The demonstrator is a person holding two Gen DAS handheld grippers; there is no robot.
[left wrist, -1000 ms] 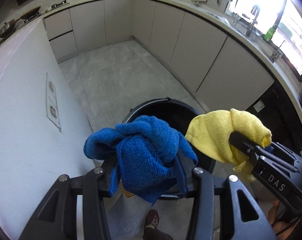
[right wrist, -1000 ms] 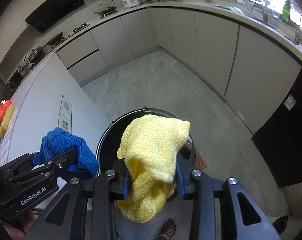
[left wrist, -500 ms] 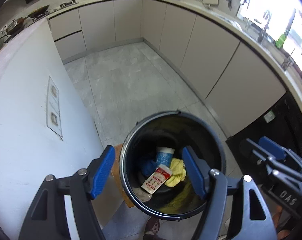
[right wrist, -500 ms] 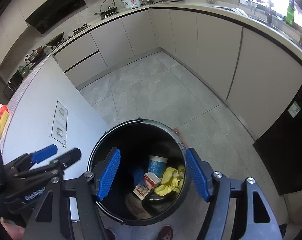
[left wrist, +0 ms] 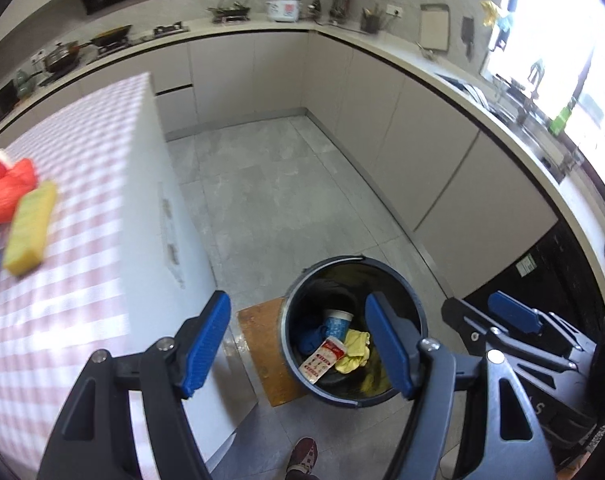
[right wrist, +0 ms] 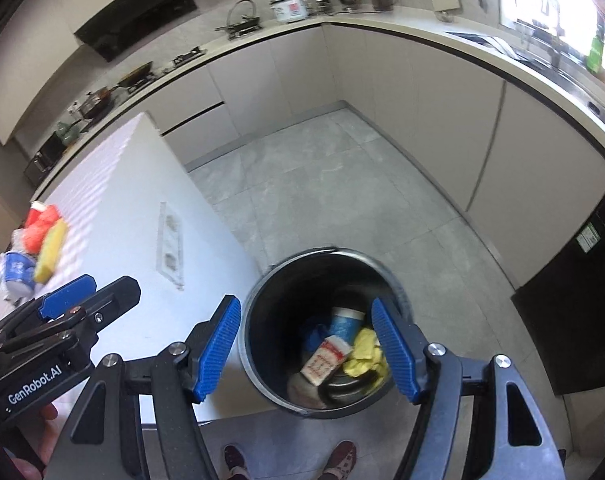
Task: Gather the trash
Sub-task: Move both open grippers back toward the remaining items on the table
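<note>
One bin [left wrist: 354, 396], two cloths inside, one cup [left wrist: 337, 322], one carton [left wrist: 320, 361]

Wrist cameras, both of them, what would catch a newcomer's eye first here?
The dark trash bin on the grey floor beside the checked table, with a yellow cloth, a blue cloth, a paper cup and a small carton inside. Above it, the left gripper and the right gripper hang open and empty. Bright red and yellow items sit on the table.

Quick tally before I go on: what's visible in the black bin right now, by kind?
Crumpled cloths: 2, a blue cloth and a yellow cloth
Blue-patterned paper cup with white rim: 1
Red-and-white printed carton: 1
Total: 4 visible in the round black bin; anything beneath is hidden.
</note>
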